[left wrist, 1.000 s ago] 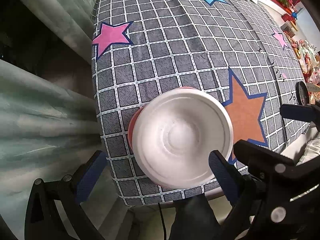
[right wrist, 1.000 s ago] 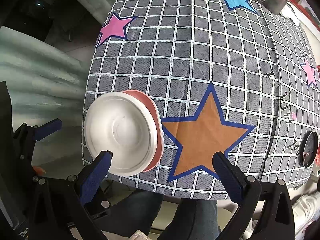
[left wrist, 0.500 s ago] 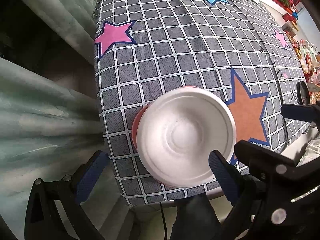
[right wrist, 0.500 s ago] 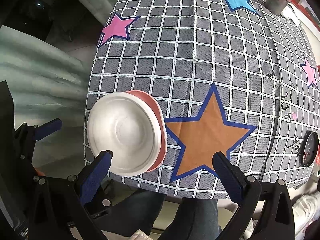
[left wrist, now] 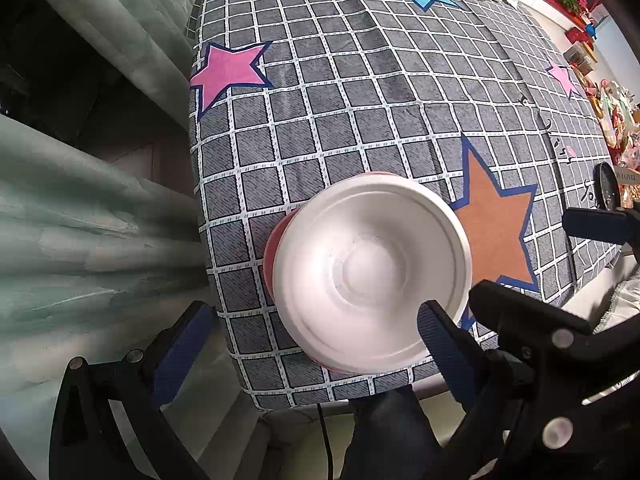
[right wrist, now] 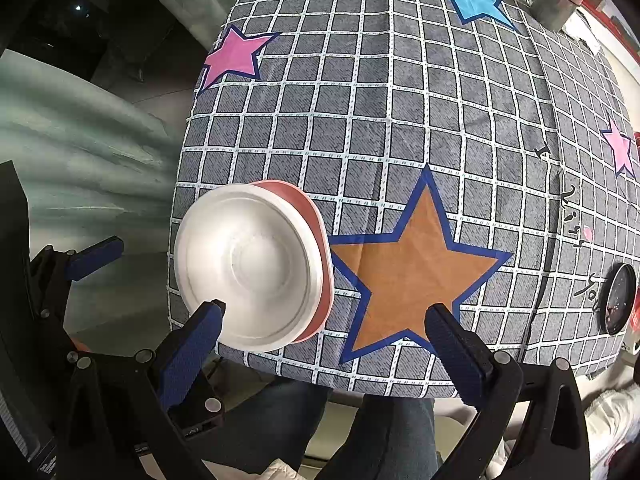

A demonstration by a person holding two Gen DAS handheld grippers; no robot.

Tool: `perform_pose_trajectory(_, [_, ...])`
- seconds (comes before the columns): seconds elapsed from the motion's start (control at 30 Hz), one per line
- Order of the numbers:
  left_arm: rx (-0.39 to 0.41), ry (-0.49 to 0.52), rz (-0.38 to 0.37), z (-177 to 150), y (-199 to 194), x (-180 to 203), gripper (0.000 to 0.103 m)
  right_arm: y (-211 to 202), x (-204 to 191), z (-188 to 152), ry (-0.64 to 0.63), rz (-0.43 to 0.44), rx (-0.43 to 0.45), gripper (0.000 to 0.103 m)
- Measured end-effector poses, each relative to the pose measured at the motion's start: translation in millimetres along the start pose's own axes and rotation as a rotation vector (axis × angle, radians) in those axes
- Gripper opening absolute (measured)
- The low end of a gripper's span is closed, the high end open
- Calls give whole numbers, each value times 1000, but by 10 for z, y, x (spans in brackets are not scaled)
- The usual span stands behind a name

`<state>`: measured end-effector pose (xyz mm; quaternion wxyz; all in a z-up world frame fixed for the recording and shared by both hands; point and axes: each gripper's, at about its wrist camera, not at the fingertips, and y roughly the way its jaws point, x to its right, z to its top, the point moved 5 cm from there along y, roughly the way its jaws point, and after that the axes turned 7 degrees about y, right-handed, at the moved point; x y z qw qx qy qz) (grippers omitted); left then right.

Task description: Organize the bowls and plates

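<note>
The white bowl sits nested on the pink dish at the desk's near-left corner. Both your left gripper and right gripper hang released, grasping nothing; lift away straight, avoiding the rim.

**Two wrist cameras above the near table edge**

Both look steeply down over their own fingers at the checked tablecloth. Left view sits close above the white bowl; right view is beside it, over the orange star. Both share these.
</note>
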<state>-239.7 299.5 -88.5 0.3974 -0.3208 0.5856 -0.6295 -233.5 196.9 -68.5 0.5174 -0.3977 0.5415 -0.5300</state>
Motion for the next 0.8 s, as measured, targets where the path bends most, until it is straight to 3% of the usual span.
perform_pose_trajectory(0.67, [-8,1,10,39,9,1,103,-10,26,4,14,7,6,102])
perform_pose_trajectory(0.8, [30,4,-25,86,-56,20,103,-14,25,19,22,13,10,102])
